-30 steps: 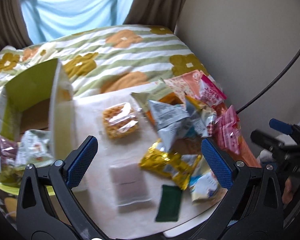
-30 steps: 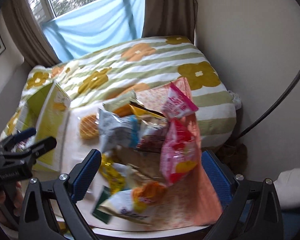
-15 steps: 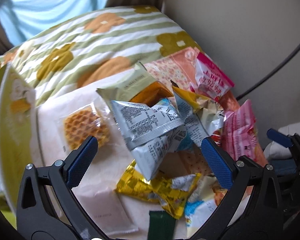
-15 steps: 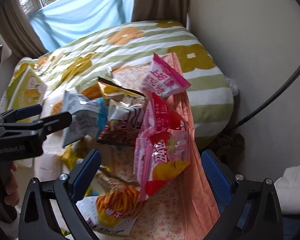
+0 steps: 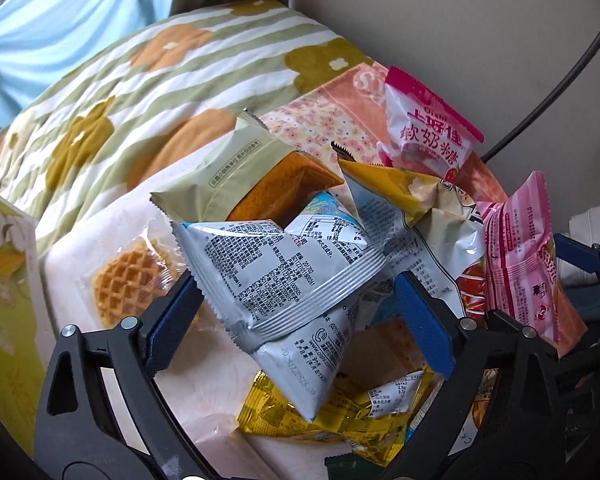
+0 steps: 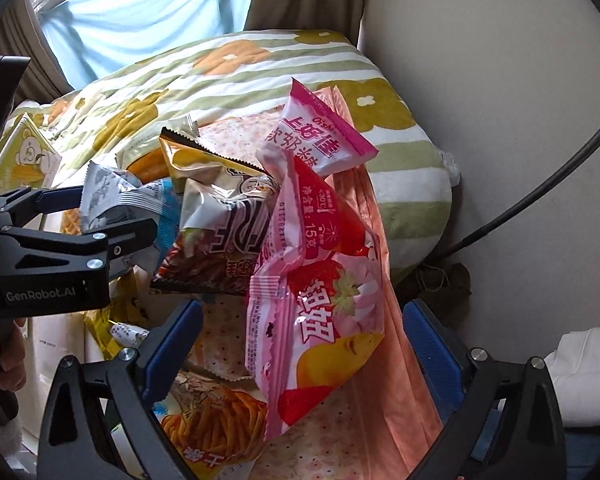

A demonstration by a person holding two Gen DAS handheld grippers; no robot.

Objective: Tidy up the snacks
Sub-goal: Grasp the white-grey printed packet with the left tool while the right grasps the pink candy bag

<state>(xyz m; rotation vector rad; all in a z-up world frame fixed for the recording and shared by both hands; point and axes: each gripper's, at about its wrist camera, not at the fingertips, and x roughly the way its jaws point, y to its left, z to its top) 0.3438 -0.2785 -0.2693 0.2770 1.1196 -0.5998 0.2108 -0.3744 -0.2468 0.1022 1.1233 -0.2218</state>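
While we hold both grippers above the snack pile, the left gripper [image 5: 296, 316] straddles a silver-white packet [image 5: 284, 276]; its jaws are closing, the packet lies between the blue pads [image 5: 422, 320], and we cannot tell whether the pads press on it yet. This packet sits on top of the heap, overlapping a yellow crinkled packet [image 5: 340, 412] below and a pale green packet [image 5: 220, 184] behind. A wrapped waffle [image 5: 128, 280] lies just beside it on the white table surface [image 5: 188, 392], near a green box [image 5: 4, 280].

We keep the right gripper [image 6: 300, 336] spread wide around a pink strawberry packet [image 6: 320, 304], with its pads clear of the wrapper. That packet leans against a brown-and-gold packet [image 6: 220, 232] and touches a smaller pink-and-white packet [image 6: 324, 140] above it. An orange-printed packet [image 6: 216, 428] lies beneath, on a peach floral cloth [image 6: 384, 380]. A striped floral blanket [image 6: 240, 76] lies behind the pile.
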